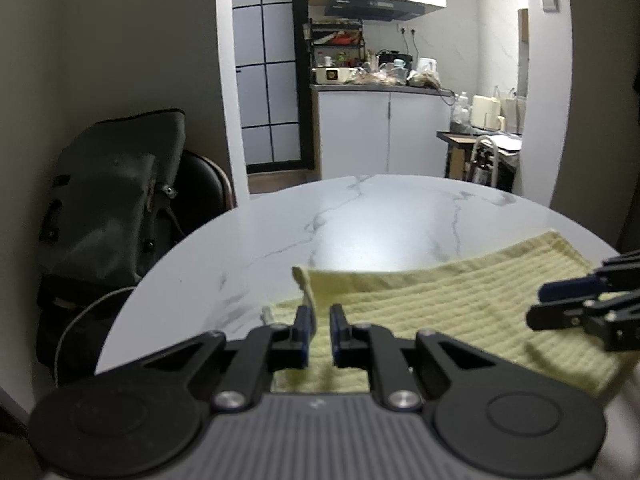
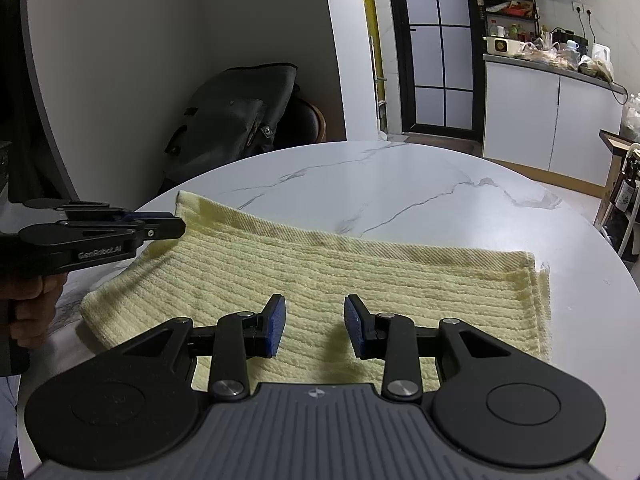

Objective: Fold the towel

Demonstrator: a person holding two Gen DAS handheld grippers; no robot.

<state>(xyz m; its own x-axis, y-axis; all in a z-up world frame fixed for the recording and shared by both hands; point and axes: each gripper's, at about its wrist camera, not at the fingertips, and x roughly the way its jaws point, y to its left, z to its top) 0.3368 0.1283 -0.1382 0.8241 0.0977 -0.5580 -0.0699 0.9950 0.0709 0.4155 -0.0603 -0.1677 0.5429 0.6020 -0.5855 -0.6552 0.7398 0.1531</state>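
Observation:
A pale yellow ribbed towel point(image 2: 360, 280) lies folded double on the round white marble table point(image 2: 400, 184), near its front edge. My left gripper point(image 1: 320, 318) is at the towel's point(image 1: 420, 304) far left corner, which stands curled up against its left finger point(image 1: 302, 328). A narrow gap shows between the blue pads, and they do not press the cloth. From the right wrist view the left gripper point(image 2: 178, 220) reaches in from the left beside that raised corner. My right gripper point(image 2: 316, 312) hovers open over the towel's near middle with nothing between its pads; it also shows as the right gripper point(image 1: 536, 305) at the picture's right edge.
A dark backpack point(image 1: 116, 184) sits on a chair beyond the table's left rim. A person's hand point(image 2: 28, 300) holds the left gripper's handle. A kitchen counter point(image 1: 380, 88) stands far behind. Bare marble point(image 1: 360, 216) lies beyond the towel.

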